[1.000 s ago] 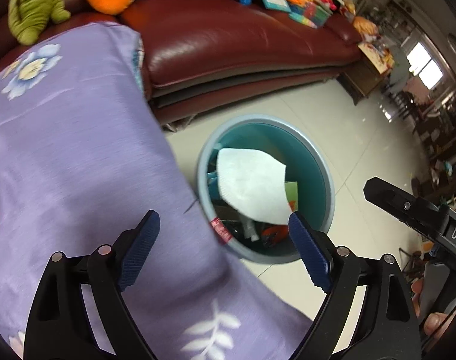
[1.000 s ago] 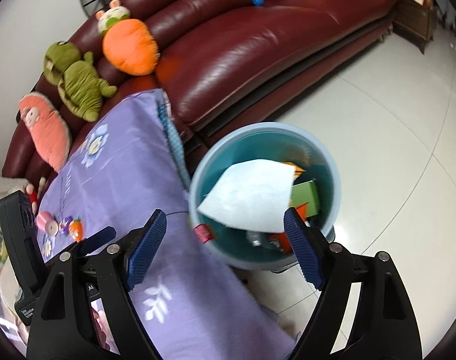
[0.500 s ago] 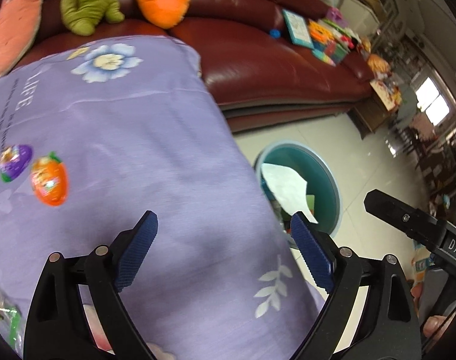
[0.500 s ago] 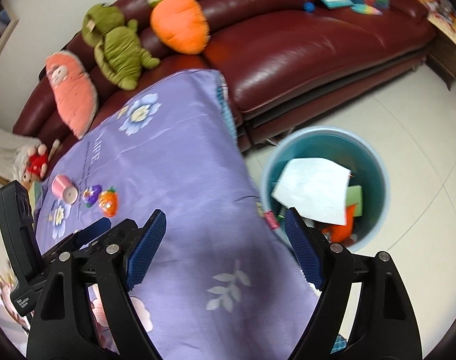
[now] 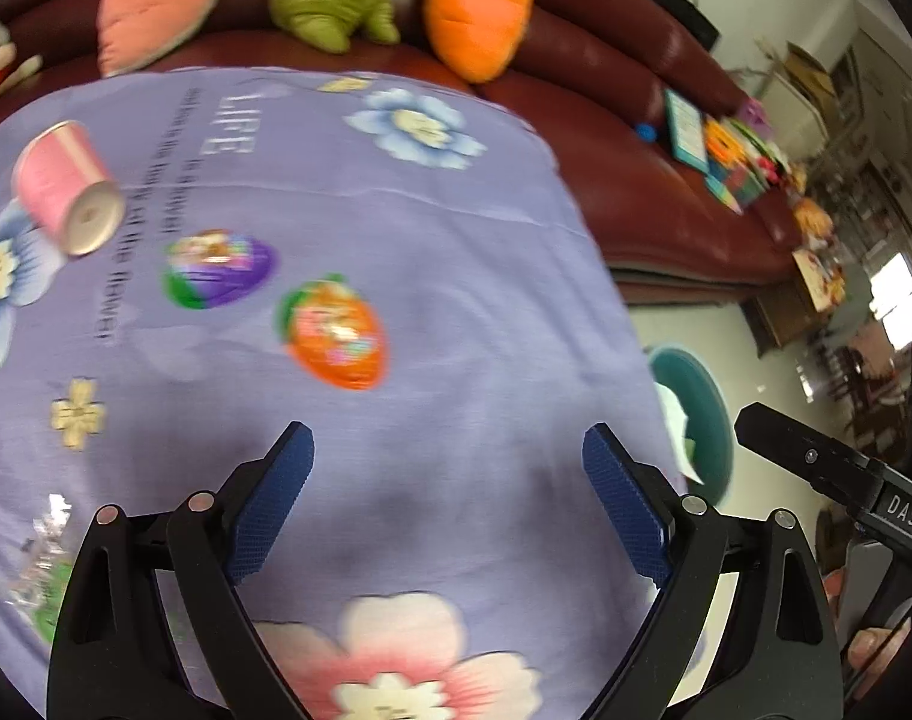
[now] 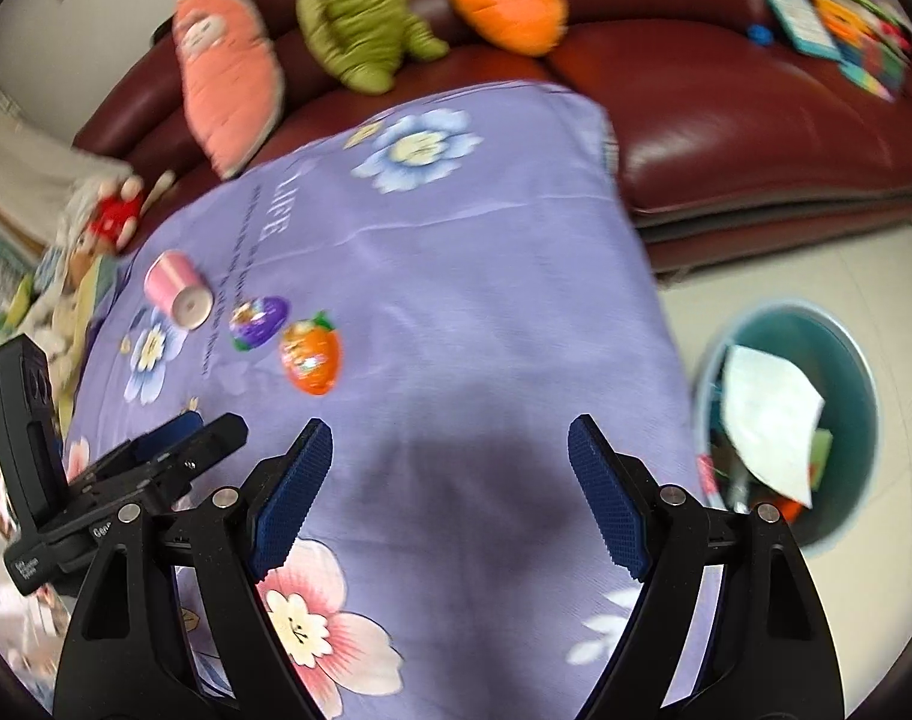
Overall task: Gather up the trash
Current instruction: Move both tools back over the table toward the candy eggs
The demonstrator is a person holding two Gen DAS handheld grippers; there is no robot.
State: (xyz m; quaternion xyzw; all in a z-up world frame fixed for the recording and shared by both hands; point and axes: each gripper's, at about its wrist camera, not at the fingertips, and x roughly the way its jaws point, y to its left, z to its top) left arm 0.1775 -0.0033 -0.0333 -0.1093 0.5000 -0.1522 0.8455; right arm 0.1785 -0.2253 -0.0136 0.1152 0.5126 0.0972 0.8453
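Orange wrapper point(image 5: 335, 335) ahead of left hand-held gripper point(image 5: 448, 498), apart

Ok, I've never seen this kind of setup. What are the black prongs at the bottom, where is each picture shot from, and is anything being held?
No robot here: a person carries a two-finger gripper in each hand, each with a fisheye camera looking along its blue-padded fingers. One picture is from the left gripper, one from the right gripper. Both are open and hold nothing. Below them lies a purple cloth bearing a pink cup on its side, a purple wrapper and an orange wrapper. On the floor to the right stands a teal bin with white paper inside.
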